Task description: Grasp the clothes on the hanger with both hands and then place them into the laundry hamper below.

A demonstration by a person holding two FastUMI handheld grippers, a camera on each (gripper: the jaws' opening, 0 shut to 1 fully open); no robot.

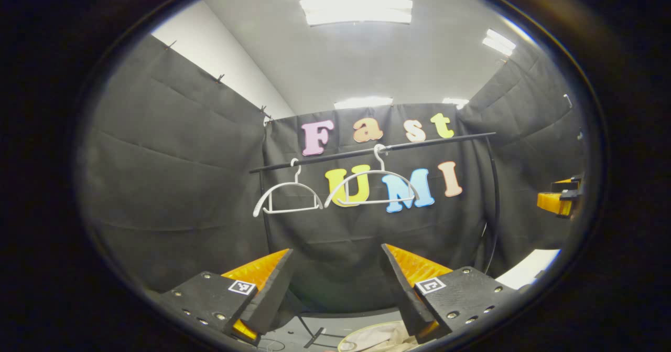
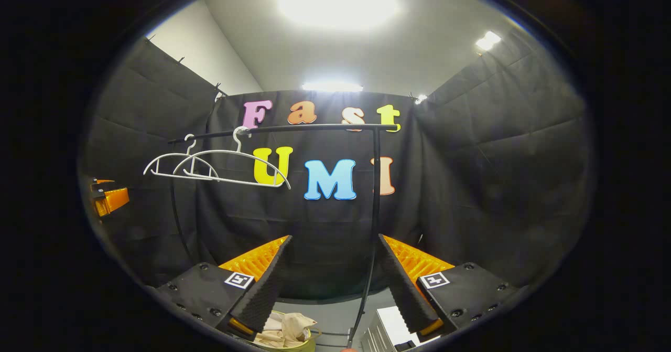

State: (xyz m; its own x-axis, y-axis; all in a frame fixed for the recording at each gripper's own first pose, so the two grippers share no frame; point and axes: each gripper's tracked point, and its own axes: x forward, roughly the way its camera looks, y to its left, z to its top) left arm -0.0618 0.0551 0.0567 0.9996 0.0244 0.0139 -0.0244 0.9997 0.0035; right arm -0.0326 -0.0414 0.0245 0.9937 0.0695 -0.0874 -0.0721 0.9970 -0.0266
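Left tongs [image 1: 335, 284]: fingers spread wide, nothing between them, raised and aimed at the far wall. Right tongs [image 2: 333, 278]: likewise wide open and holding nothing. Just below the left tongs, at the bottom edge of the left gripper view, the laundry hamper [image 1: 347, 345] shows part of its rim with pale cloth, the clothes [image 1: 377, 339], lying inside. In the right gripper view the hamper [image 2: 301, 344] sits low and near, under the left finger, with the cream clothes [image 2: 285, 327] bunched in it and rising a little above the yellow-green rim. To the right of it, near the bottom of that view, stands a white ribbed object [image 2: 380, 331]; cannot tell what it is. The grey floor [image 2: 341, 312] shows between hamper and rack foot. Farther off, a black clothes rack [image 1: 367, 151] crosses the scene with two white hangers on its rail, both bare: the left hanger [image 1: 285, 197] and the right hanger [image 1: 372, 187], hanging side by side. In the right gripper view the same rail [image 2: 293, 128] and its upright post carry the two hangers at the left end, overlapping each other. At the right edge of the left gripper view the other tongs show in part. Ceiling lights [image 1: 356, 8] are lit above.
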